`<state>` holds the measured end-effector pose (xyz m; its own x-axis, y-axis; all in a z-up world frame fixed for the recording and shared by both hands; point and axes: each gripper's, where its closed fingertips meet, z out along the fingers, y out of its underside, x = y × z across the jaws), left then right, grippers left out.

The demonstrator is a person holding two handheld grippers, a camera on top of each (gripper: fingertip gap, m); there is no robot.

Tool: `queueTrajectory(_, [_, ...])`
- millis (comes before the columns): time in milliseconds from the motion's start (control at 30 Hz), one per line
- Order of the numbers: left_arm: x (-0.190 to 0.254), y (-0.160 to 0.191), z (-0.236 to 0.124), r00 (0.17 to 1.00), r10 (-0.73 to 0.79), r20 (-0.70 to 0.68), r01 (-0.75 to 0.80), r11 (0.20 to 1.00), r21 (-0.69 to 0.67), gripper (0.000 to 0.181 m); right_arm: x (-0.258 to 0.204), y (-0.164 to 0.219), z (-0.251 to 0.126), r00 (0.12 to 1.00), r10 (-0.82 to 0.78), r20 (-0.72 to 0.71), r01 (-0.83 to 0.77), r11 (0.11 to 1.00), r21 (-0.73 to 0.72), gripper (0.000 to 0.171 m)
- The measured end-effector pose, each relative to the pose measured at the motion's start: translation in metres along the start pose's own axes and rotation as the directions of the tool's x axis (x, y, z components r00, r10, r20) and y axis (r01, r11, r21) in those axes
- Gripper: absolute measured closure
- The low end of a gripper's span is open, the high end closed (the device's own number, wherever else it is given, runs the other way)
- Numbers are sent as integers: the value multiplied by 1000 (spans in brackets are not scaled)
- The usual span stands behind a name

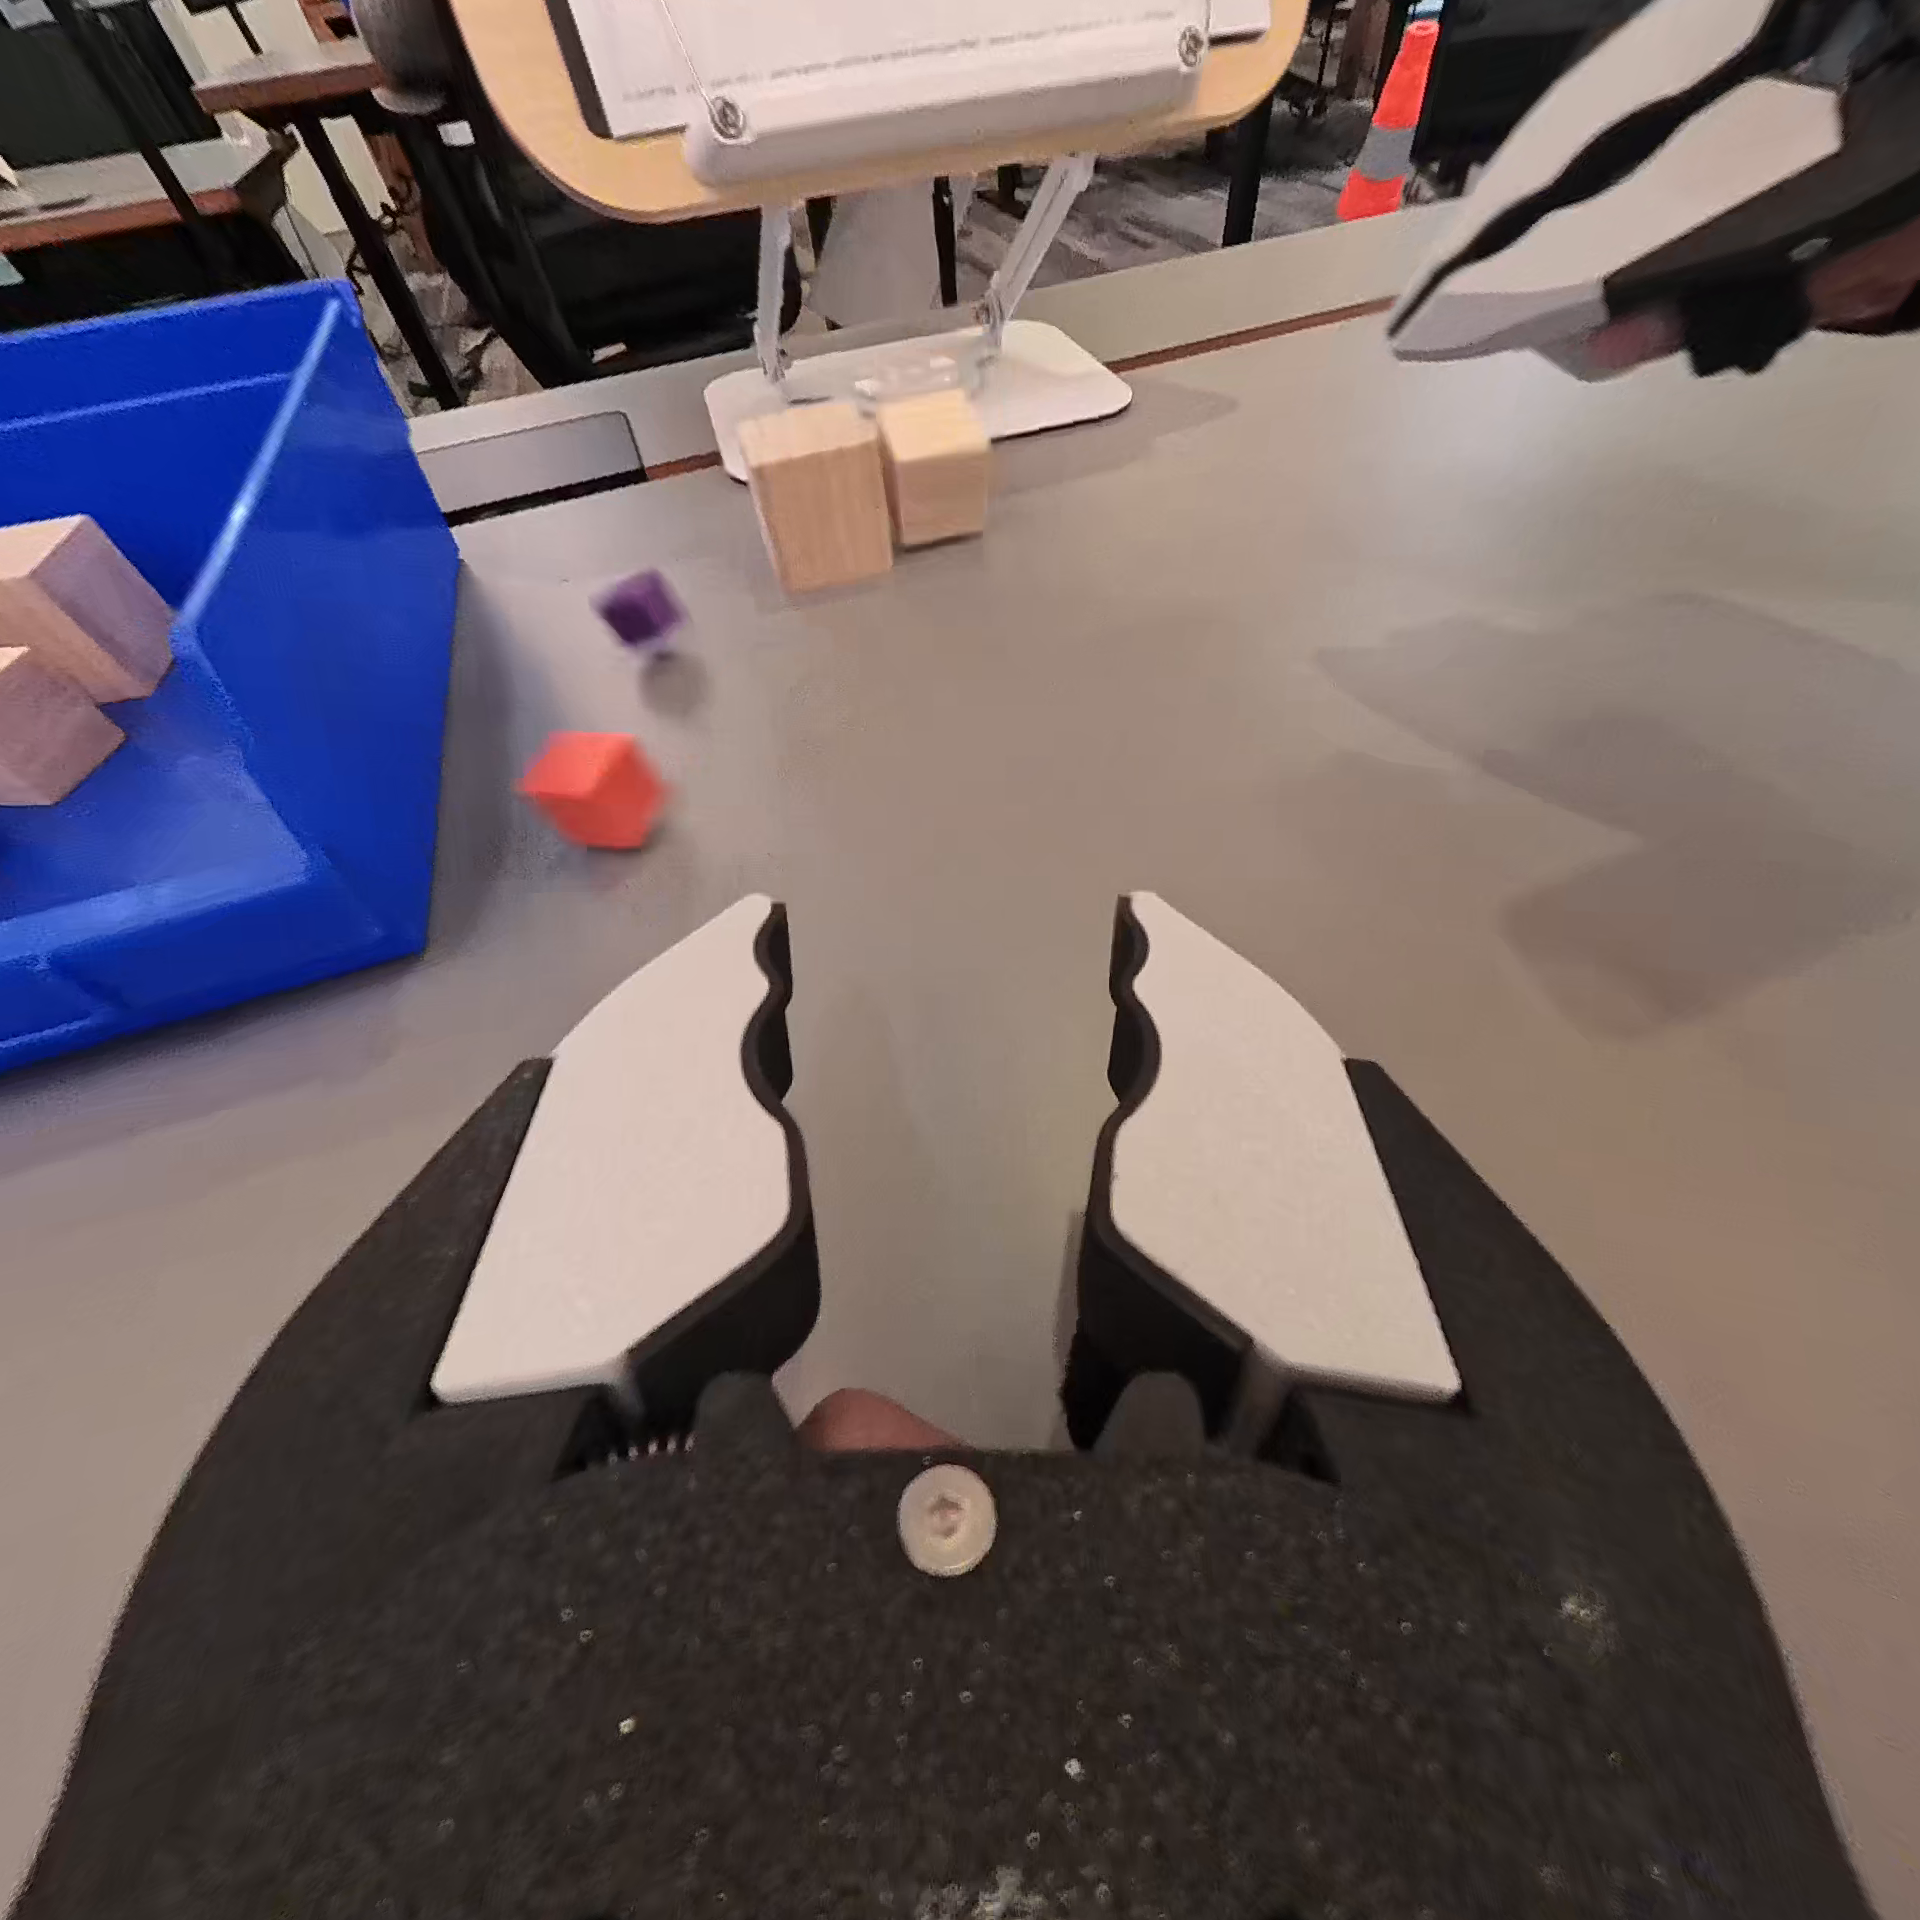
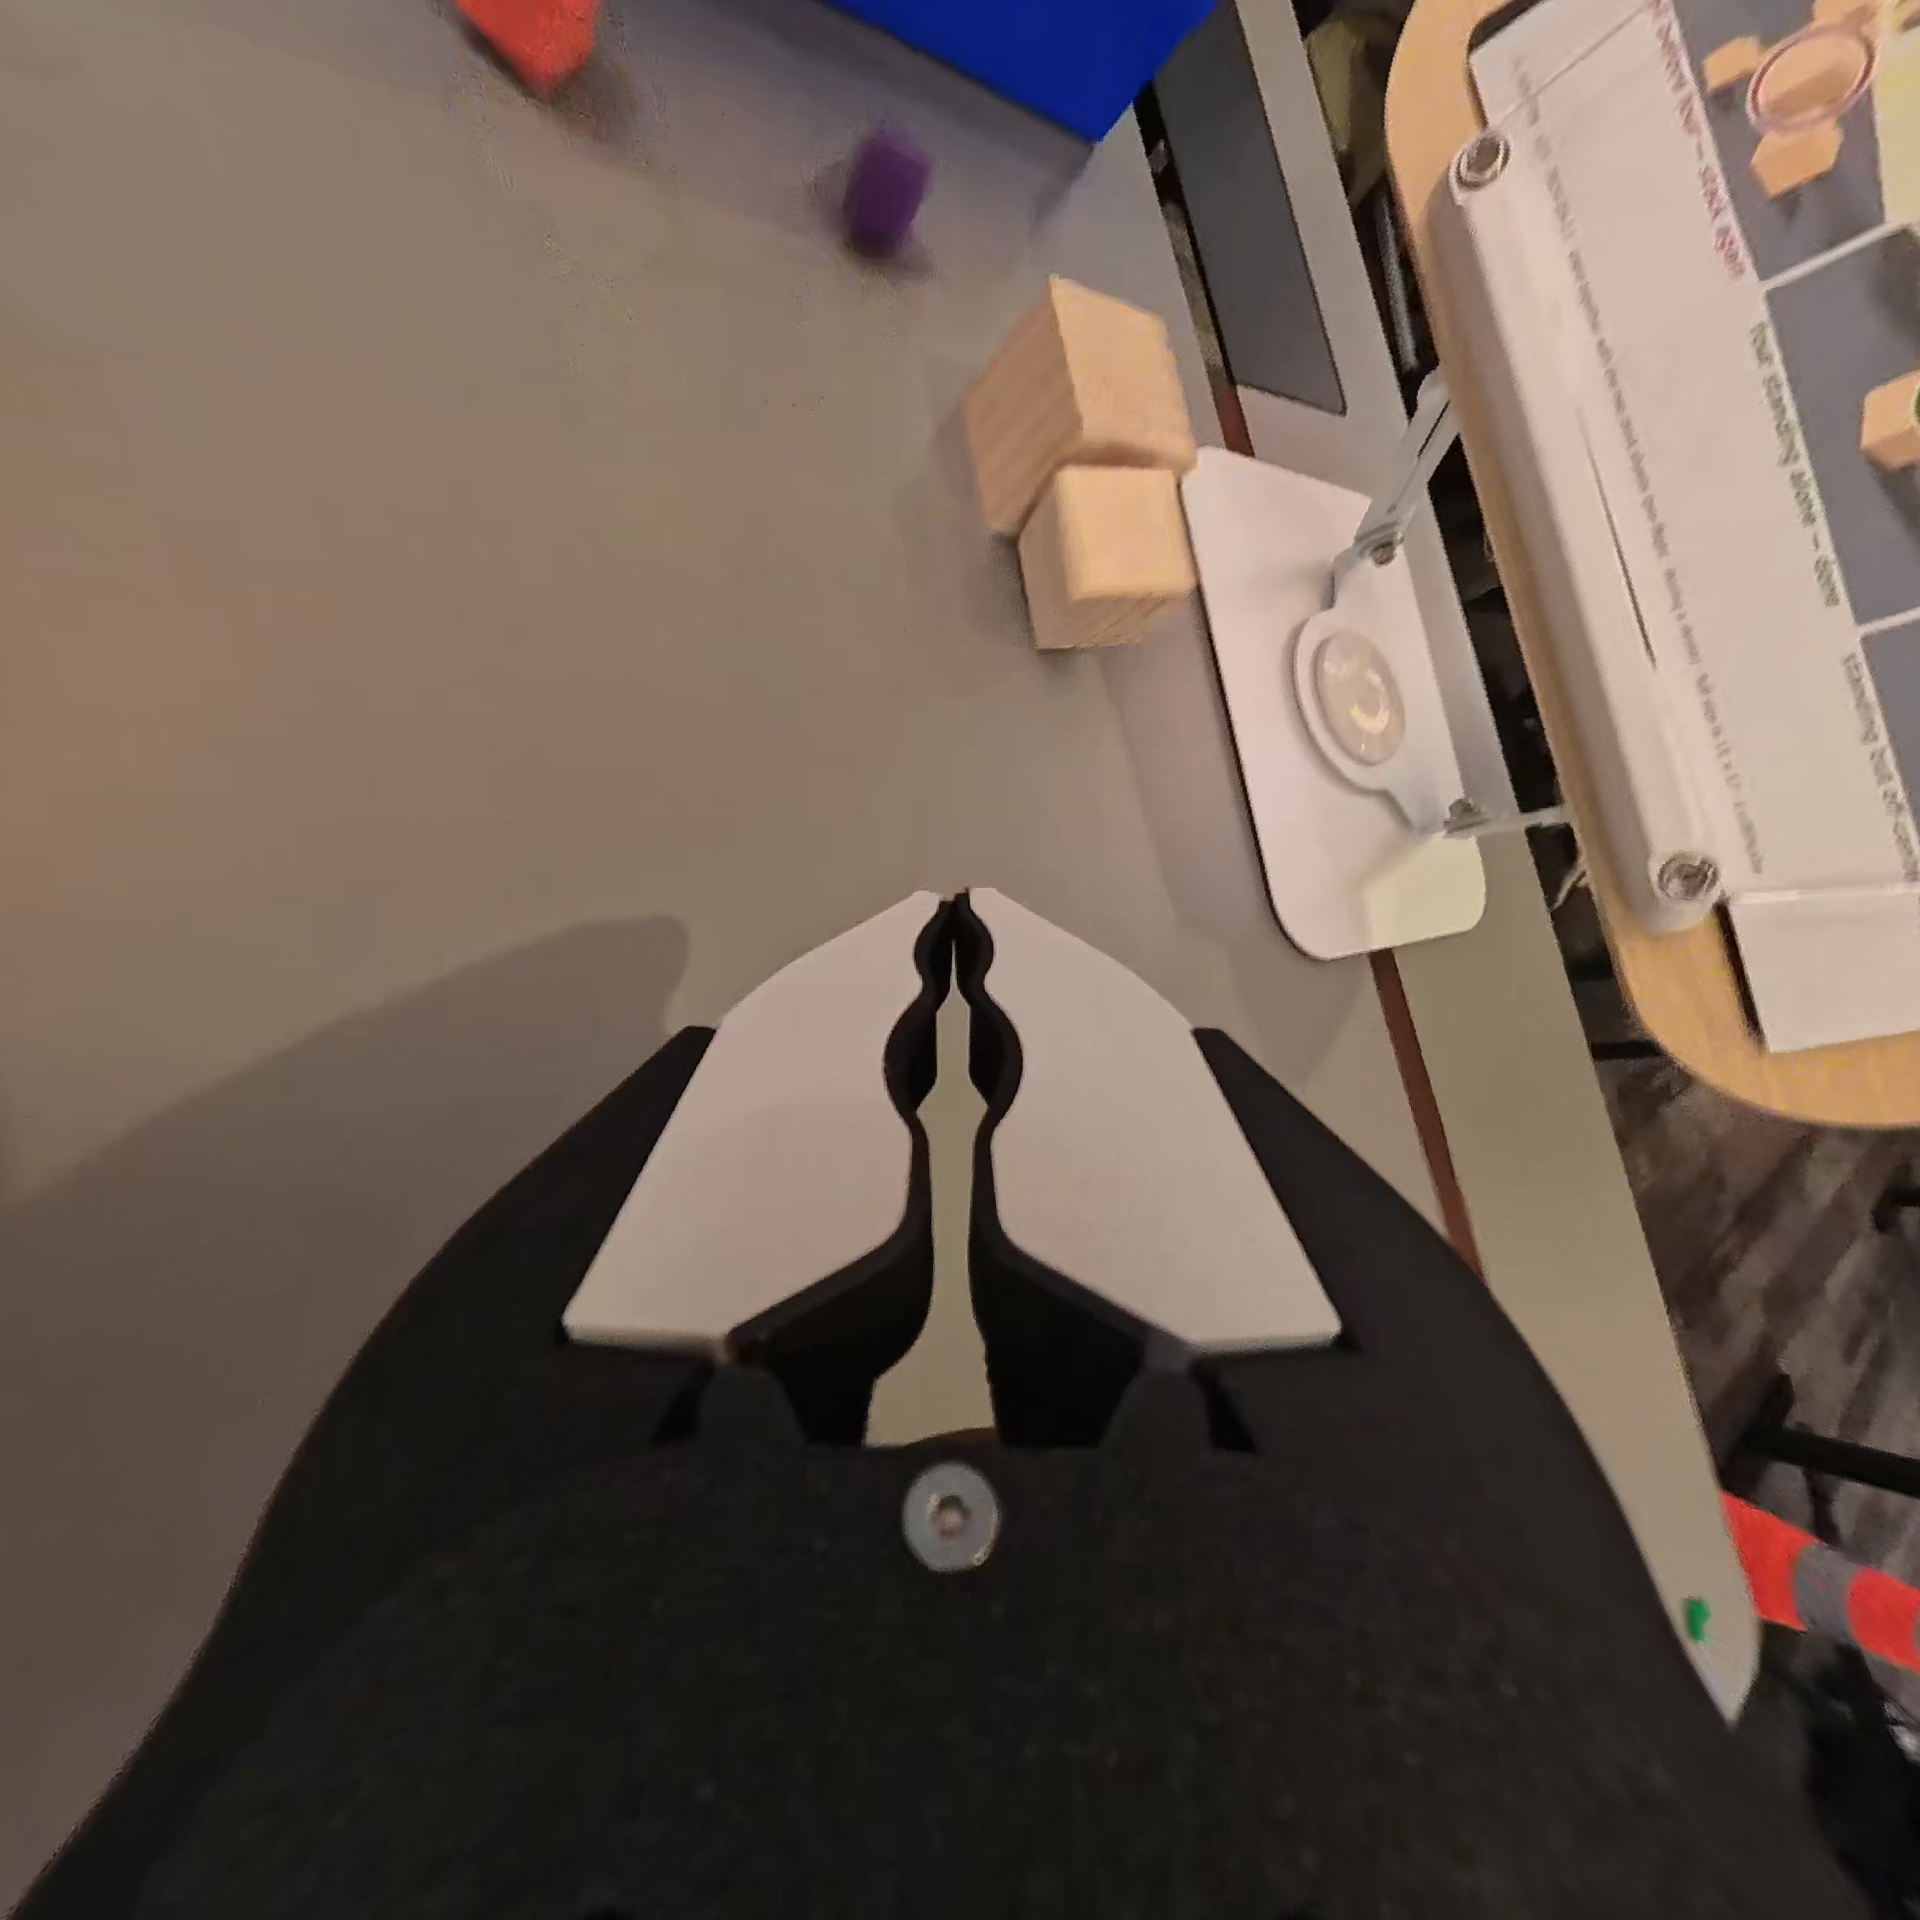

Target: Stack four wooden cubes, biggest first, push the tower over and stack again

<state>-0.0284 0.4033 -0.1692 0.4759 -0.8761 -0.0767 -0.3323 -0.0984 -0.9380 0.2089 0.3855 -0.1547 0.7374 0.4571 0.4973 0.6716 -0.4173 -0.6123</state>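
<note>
All four cubes lie scattered on the grey table [image 1: 1195, 727], none stacked: the large wooden cube [image 1: 821, 494] and the medium wooden cube [image 1: 935, 468] sit touching each other against the white base of the document stand [image 1: 1049, 379], while the purple cube [image 1: 639, 608] and the orange cube [image 1: 594, 788] appear blurred and tipped on edge near the blue bin [image 1: 312, 665]. Risk: the two coloured cubes may not have settled; a grasp attempted now could miss or knock them away. Risk: the stand base crowds the wooden cubes, so a finger could strike it during pickup. The left gripper [image 1: 951, 914] is level above the table, pointing forward, jaws wide apart and empty. The right gripper [image 2: 956, 899] is raised, jaws closed tip to tip, holding nothing.
</note>
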Motion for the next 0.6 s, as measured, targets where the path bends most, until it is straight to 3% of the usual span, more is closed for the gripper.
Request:
queueTrajectory(133, [-12,2,-3,999,4,38,-3,1000,-15,121,-15,4,-29,990,142,-7,-142,990,-24,171])
queueTrajectory(300, [-26,-2,-6,997,-27,77,27,1000,5,115,-39,-2,-72,918,383,-98,-380,924,53,170])
queueTrajectory(433, [-44,-10,-11,989,-22,149,19,1000,21,109,-65,3,-93,806,577,-130,-562,816,134,139])
queueTrajectory(600, [-56,-13,-20,978,-47,202,43,999,24,105,-91,14,-98,702,691,-175,-659,723,207,109])
